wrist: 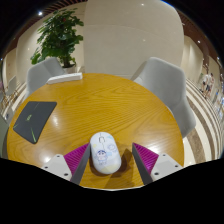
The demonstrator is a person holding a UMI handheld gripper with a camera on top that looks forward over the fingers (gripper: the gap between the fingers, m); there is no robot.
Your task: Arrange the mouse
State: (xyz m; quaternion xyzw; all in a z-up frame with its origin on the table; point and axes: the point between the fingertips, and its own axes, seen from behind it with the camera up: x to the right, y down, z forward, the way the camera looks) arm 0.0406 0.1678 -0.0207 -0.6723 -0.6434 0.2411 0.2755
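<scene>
A white mouse (105,151) with a small drawing on its back lies on a thin brown mouse mat (122,176) on the round wooden table (100,105). It sits between my two fingers, nearer the left one, with a gap to the right one. My gripper (112,158) is open, and its magenta pads (147,157) stand on either side of the mouse. The mouse rests on the mat on its own.
A dark closed laptop (33,119) lies on the table to the left. Three white chairs (162,80) stand around the far side. A potted plant (60,37) stands beyond them by a pale wall.
</scene>
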